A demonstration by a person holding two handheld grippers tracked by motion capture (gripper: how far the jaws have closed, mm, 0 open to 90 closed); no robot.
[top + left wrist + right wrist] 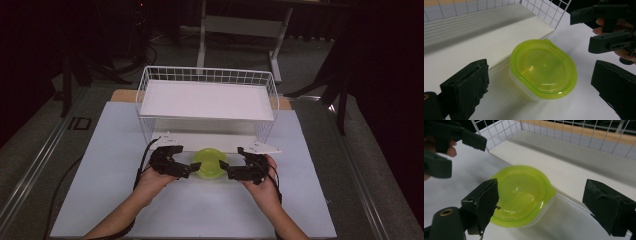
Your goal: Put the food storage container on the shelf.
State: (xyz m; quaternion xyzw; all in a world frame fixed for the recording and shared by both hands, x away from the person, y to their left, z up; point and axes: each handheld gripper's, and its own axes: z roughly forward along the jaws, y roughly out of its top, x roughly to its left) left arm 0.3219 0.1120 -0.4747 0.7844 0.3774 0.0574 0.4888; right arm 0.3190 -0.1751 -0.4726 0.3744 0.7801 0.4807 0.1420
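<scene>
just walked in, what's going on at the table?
A person holds a gripper in each hand on either side of a small clear container with a green lid, which sits on the white table just in front of a white wire rack. The left gripper and right gripper both have their jaws open, flanking the container. Nothing is gripped yet; it looks like a two-handed pickup is about to start, perhaps toward the rack.

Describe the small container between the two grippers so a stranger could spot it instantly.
Find the white wire basket shelf on the pale table. On the table just in front of the shelf sits a small clear plastic tub with a lime-green lid. It is the scene's sole brightly coloured thing.
</scene>
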